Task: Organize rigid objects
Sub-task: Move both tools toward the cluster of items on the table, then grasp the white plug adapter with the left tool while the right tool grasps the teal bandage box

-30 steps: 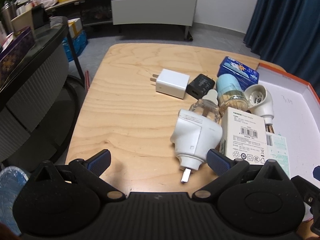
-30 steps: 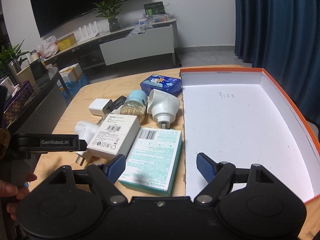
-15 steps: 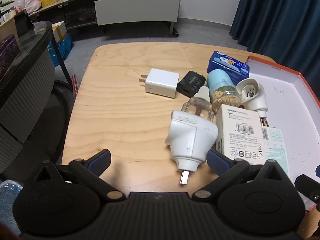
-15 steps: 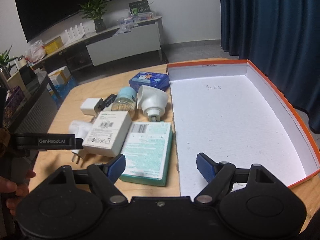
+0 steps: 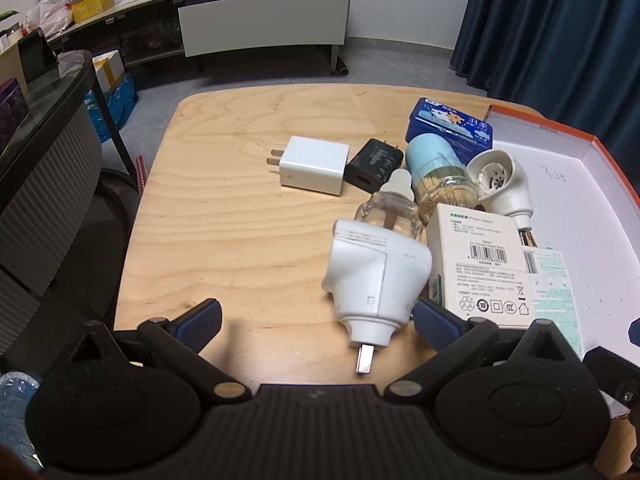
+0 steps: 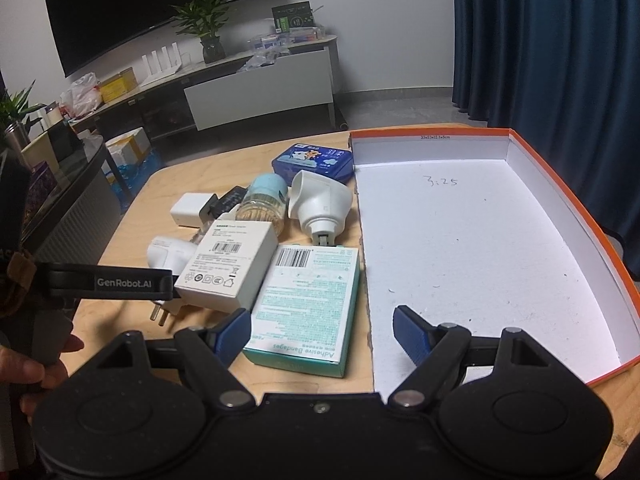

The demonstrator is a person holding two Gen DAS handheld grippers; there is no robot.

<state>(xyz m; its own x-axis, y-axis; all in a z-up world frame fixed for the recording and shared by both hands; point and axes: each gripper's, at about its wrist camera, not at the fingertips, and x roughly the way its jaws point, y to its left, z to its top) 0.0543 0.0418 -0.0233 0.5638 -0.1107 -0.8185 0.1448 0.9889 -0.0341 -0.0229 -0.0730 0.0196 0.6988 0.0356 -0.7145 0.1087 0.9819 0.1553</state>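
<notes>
My spread left claw (image 5: 316,318) has edged closer; white plug-in vaporizer (image 5: 376,276) now sits between its fingers, ungrasped

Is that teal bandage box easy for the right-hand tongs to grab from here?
Probably yes. The right tongs are open, and the bandage box lies flat just ahead with its near end uncovered.

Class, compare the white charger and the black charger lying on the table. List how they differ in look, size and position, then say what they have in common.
The white charger is white and looks larger; the black charger is black and looks smaller. The white charger lies clear of the pile with its prongs pointing left, while the black charger sits wedged between it and the blue-capped jar, prongs toward the far side. Both are blocky plugs with two flat prongs, lying flat on the table outside the box.
</notes>
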